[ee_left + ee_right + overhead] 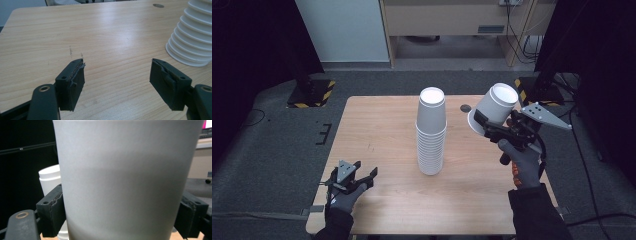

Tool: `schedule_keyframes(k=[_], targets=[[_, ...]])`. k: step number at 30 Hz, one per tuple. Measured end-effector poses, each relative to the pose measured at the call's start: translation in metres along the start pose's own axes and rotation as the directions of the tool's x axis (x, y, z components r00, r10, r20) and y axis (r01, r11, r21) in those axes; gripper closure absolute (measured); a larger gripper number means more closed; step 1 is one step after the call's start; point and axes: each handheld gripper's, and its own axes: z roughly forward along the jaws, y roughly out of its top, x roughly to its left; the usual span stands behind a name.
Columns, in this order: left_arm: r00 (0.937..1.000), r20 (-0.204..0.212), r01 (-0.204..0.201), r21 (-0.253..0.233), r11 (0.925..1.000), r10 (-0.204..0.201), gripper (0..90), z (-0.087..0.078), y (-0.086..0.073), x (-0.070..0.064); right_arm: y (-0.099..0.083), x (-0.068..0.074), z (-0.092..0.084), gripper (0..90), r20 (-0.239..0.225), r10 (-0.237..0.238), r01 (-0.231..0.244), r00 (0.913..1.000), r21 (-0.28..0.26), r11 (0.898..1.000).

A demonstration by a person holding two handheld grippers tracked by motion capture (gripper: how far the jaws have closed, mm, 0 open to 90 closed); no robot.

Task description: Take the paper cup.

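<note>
white paper cup [494, 107], upside down and tilted, clamped between the jaws of the right gripper [488, 126] above the table [377, 130], right of the cup stack [431, 131]. left gripper [362, 176] rests low, jaws apart, empty.

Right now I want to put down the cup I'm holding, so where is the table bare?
Bare wood lies left of the cup stack, between it and the table edge, beyond the open left gripper. Another bare strip lies right of the stack, under the right gripper holding the cup. The middle is crowded.
</note>
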Motion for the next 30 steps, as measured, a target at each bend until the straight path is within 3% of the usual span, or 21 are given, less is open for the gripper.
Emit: schedule_keyframes(k=[19, 30], targets=[[0.9999, 0.010, -0.003, -0.013, 0.9999, 0.003, 26.8, -0.001, 0.002, -0.004, -0.056, -0.021, -0.021, 14.6, 0.006, 0.077, -0.077, 0.9970, 0.061, 0.995], [0.9998, 0.016, -0.009, -0.026, 0.9996, 0.009, 27.1, -0.001, 0.004, -0.009, -0.088, -0.033, -0.030, 14.6, 0.003, 0.155, -0.154, 0.9880, 0.088, 0.984]])
